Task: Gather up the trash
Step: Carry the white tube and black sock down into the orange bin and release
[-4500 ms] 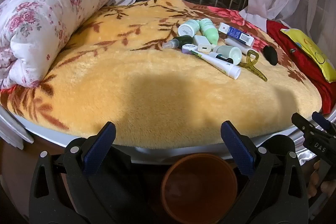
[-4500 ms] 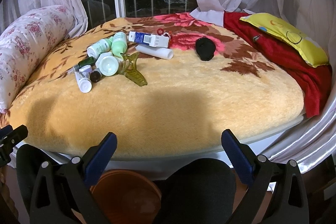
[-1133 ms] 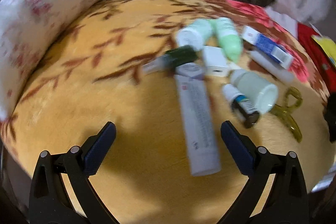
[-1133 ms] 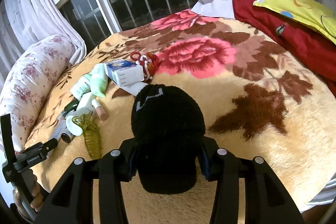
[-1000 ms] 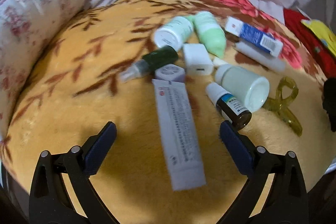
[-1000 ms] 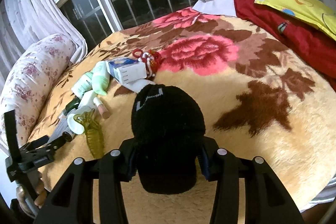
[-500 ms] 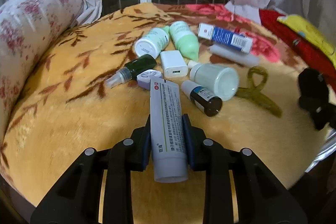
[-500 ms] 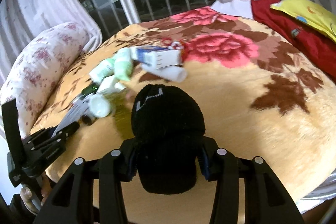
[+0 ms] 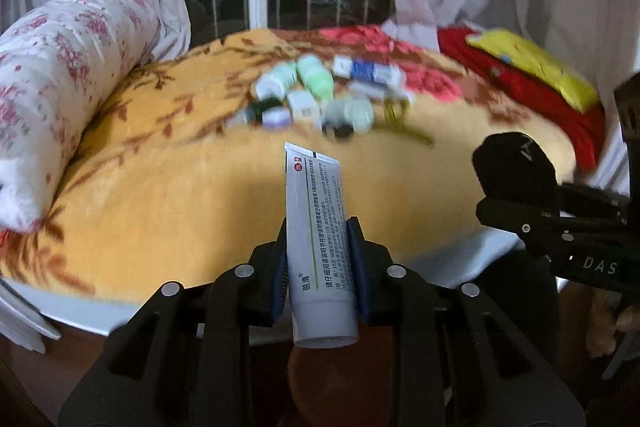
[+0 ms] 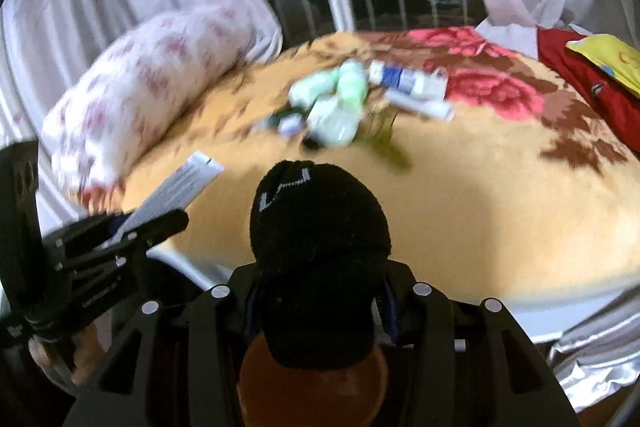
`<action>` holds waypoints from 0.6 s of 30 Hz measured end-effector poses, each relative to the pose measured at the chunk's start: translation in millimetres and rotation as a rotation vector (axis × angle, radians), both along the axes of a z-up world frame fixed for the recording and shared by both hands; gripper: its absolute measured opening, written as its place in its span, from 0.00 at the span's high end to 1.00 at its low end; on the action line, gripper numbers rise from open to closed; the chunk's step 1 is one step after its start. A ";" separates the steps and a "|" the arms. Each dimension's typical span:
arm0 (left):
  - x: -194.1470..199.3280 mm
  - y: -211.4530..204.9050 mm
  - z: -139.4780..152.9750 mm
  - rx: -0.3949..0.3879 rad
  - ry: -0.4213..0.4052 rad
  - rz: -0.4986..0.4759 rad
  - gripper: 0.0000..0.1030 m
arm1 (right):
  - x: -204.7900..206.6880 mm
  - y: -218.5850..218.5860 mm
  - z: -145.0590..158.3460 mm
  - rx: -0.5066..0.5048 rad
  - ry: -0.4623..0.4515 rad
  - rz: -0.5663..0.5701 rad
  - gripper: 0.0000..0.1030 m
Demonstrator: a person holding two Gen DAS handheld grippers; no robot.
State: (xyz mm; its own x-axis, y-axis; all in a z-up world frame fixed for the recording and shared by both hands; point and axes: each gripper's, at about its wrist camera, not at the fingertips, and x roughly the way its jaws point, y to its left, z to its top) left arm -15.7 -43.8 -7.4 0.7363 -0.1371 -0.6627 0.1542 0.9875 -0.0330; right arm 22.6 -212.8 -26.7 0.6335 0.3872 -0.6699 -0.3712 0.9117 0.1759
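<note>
Tube: a white tube (image 9: 318, 239) with printed text, clamped near its cap end, its crimped end tilted up and away above the blanket's near edge; cap end hangs toward the camera.
Left gripper: the left gripper (image 9: 319, 263) is clenched on the tube, blue pads pressing both sides.
Black bundle: a rolled black knit item (image 10: 318, 255) with white stitched marks, held above the bed's near edge.
Right gripper: the right gripper (image 10: 318, 297) is grasping the black bundle between its pads.
Bin: a brown round container (image 10: 256, 383) shows below both grippers, just beneath the held things, mostly hidden.
Remaining clutter: blurred pile of bottles and tubes (image 9: 320, 103) lies mid-bed, well apart from both grippers; a blue-and-white box (image 9: 366, 71) sits at its far side, a green hair claw (image 9: 404, 125) at its right.
Bed: yellow floral blanket (image 9: 160, 187); rolled floral quilt (image 9: 52, 75) at left; yellow pillow (image 9: 532, 67) on red cloth at right.
Person: a hand (image 10: 86, 359) grips the left gripper's handle.
</note>
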 end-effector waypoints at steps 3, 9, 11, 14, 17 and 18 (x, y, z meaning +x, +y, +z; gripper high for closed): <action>-20.4 -2.9 -24.6 0.034 0.067 -0.045 0.75 | -20.3 4.4 -23.9 -0.035 0.061 0.020 0.56; -36.2 -8.5 -72.7 0.072 0.216 -0.104 0.75 | -47.8 3.9 -68.1 -0.078 0.164 0.011 0.56; -37.0 -7.9 -83.0 0.068 0.252 -0.104 0.75 | -49.7 2.4 -76.9 -0.072 0.190 0.004 0.56; -36.2 -8.6 -93.5 0.068 0.289 -0.112 0.74 | -50.2 2.2 -87.5 -0.073 0.218 0.003 0.55; -35.3 -11.5 -101.8 0.096 0.321 -0.111 0.38 | -44.9 6.5 -98.4 -0.096 0.252 0.011 0.36; -35.7 -11.3 -103.2 0.106 0.322 -0.102 0.29 | -43.6 6.3 -99.7 -0.098 0.252 0.009 0.34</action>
